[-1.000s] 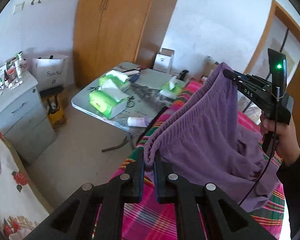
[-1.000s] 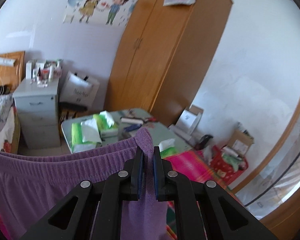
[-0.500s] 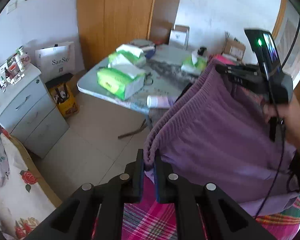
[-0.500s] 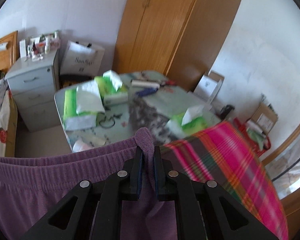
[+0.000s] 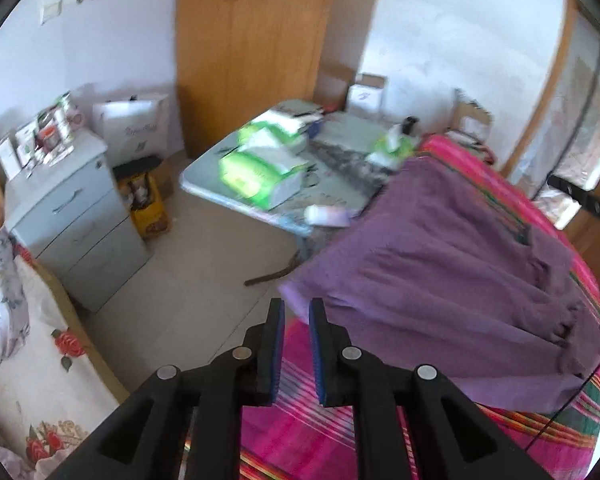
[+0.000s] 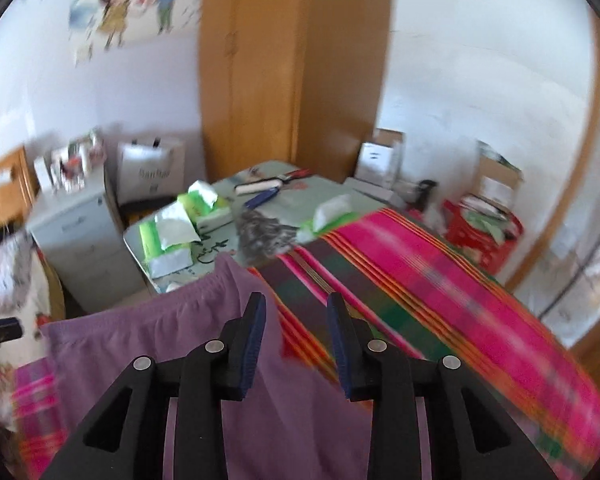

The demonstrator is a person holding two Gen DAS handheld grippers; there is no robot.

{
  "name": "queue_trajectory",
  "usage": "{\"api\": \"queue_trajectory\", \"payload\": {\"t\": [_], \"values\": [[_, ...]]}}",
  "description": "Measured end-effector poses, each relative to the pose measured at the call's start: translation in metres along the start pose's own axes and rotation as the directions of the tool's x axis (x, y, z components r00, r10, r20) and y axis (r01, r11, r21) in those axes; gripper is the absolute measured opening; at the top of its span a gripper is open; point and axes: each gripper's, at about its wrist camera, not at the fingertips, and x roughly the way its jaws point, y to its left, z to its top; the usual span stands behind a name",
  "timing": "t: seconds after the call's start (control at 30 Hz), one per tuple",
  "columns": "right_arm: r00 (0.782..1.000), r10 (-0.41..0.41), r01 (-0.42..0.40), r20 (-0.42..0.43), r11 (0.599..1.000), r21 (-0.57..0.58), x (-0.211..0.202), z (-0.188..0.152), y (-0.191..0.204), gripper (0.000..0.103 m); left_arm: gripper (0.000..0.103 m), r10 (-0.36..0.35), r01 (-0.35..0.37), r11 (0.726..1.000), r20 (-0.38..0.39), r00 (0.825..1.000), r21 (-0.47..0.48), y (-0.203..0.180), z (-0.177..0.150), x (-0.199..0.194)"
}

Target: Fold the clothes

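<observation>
A purple garment lies spread on the pink striped bedspread; it also shows in the right wrist view. My left gripper is open by a small gap, just at the garment's near left corner, holding nothing. My right gripper is wide open over the garment's right edge, where it meets the bedspread. The other gripper's body shows at the right edge of the left wrist view.
A low grey table with green tissue packs stands beside the bed. A grey drawer cabinet, a white bag and a wooden wardrobe stand behind. A red basket sits at the right.
Both grippers have opened and let go of the purple garment. It has dropped from hanging in the air to lying on the bedspread.
</observation>
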Motion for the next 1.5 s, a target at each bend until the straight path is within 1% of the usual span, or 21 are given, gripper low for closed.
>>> {"api": "queue_trajectory", "payload": {"t": [0.07, 0.13, 0.17, 0.23, 0.3, 0.33, 0.4, 0.47, 0.57, 0.63, 0.67, 0.77, 0.87, 0.93, 1.0, 1.1, 1.17, 1.23, 1.27, 1.4, 1.5], "values": [[1.0, -0.02, 0.019, 0.022, 0.998, 0.061, -0.039, -0.027, -0.013, 0.033, 0.013, -0.055, 0.054, 0.998, 0.014, 0.998, 0.038, -0.022, -0.007, -0.01], [0.998, -0.047, 0.044, 0.028, 0.991, 0.127, -0.075, -0.06, -0.02, 0.033, 0.013, -0.138, 0.137, 0.986, 0.012, 0.99, 0.093, -0.054, -0.017, -0.018], [0.998, -0.065, 0.06, 0.025, 0.986, 0.159, -0.091, -0.078, -0.022, 0.033, 0.013, -0.166, 0.164, 0.978, 0.005, 0.986, 0.125, -0.07, -0.023, -0.02], [0.996, -0.094, 0.09, 0.009, 0.969, 0.229, -0.123, -0.117, -0.026, 0.034, 0.013, -0.221, 0.219, 0.957, -0.011, 0.975, 0.188, -0.102, -0.034, -0.025], [0.993, -0.12, 0.117, -0.006, 0.958, 0.263, -0.144, -0.147, -0.028, 0.04, 0.013, -0.273, 0.272, 0.929, -0.03, 0.961, 0.249, -0.133, -0.046, -0.03], [0.989, -0.146, 0.146, -0.02, 0.95, 0.276, -0.155, -0.164, -0.03, 0.044, 0.013, -0.286, 0.285, 0.919, -0.038, 0.957, 0.273, -0.146, -0.052, -0.032], [0.984, -0.174, 0.181, -0.048, 0.937, 0.301, -0.172, -0.194, -0.033, 0.045, 0.013, -0.31, 0.311, 0.896, -0.054, 0.949, 0.318, -0.17, -0.065, -0.036], [0.98, -0.189, 0.201, -0.069, 0.922, 0.331, -0.184, -0.22, -0.036, 0.045, 0.013, -0.319, 0.321, 0.885, -0.063, 0.946, 0.336, -0.181, -0.074, -0.037], [0.978, -0.193, 0.21, -0.084, 0.898, 0.385, -0.196, -0.25, -0.043, 0.045, 0.013, -0.332, 0.337, 0.869, -0.076, 0.94, 0.363, -0.198, -0.088, -0.038], [0.975, -0.197, 0.222, -0.101, 0.877, 0.425, -0.199, -0.265, -0.051, 0.045, 0.013, -0.34, 0.346, 0.858, -0.085, 0.936, 0.38, -0.209, -0.098, -0.039], [0.975, -0.195, 0.221, -0.105, 0.868, 0.445, -0.2, -0.271, -0.058, 0.045, 0.013, -0.337, 0.344, 0.856, -0.088, 0.937, 0.385, -0.213, -0.1, -0.038], [0.97, -0.212, 0.241, -0.116, 0.863, 0.443, -0.199, -0.276, -0.071, 0.045, 0.013, -0.305, 0.312, 0.861, -0.084, 0.949, 0.401, -0.215, -0.098, -0.03], [0.969, -0.216, 0.247, -0.12, 0.865, 0.436, -0.193, -0.275, -0.085, 0.045, 0.013, -0.286, 0.285, 0.866, -0.06, 0.956, 0.411, -0.216, -0.089, -0.023], [0.971, -0.212, 0.241, -0.114, 0.876, 0.417, -0.19, -0.27, -0.092, 0.045, 0.013, -0.278, 0.277, 0.864, -0.06, 0.959, 0.421, -0.22, -0.083, -0.016], [0.975, -0.198, 0.223, -0.104, 0.899, 0.377, -0.187, -0.263, -0.093, 0.045, 0.013, -0.291, 0.291, 0.855, -0.069, 0.954, 0.429, -0.224, -0.078, -0.009], [0.982, -0.167, 0.184, -0.083, 0.941, 0.282, -0.182, -0.25, -0.084, 0.045, 0.013, -0.315, 0.321, 0.843, -0.089, 0.945, 0.432, -0.229, -0.071, 0.0], [0.987, -0.143, 0.154, -0.069, 0.967, 0.203, -0.177, -0.24, -0.075, 0.045, 0.013, -0.335, 0.346, 0.828, -0.105, 0.936, 0.442, -0.232, -0.07, 0.003], [0.992, -0.113, 0.121, -0.064, 0.984, 0.132, -0.17, -0.232, -0.065, 0.045, 0.013, -0.357, 0.376, 0.807, -0.131, 0.925, 0.456, -0.234, -0.073, 0.006], [0.993, -0.097, 0.104, -0.071, 0.989, 0.104, -0.165, -0.23, -0.061, 0.045, 0.013, -0.366, 0.39, 0.797, -0.144, 0.919, 0.462, -0.235, -0.075, 0.007], [0.993, -0.038, 0.038, -0.109, 0.999, 0.002, -0.147, -0.222, -0.047, 0.045, 0.013, -0.374, 0.413, 0.76, -0.182, 0.91, 0.502, -0.238, -0.083, 0.013], [0.989, -0.014, 0.006, -0.147, 0.999, -0.053, -0.134, -0.221, -0.037, 0.045, 0.013, -0.375, 0.42, 0.743, -0.196, 0.906, 0.521, -0.239, -0.086, 0.015]]}}
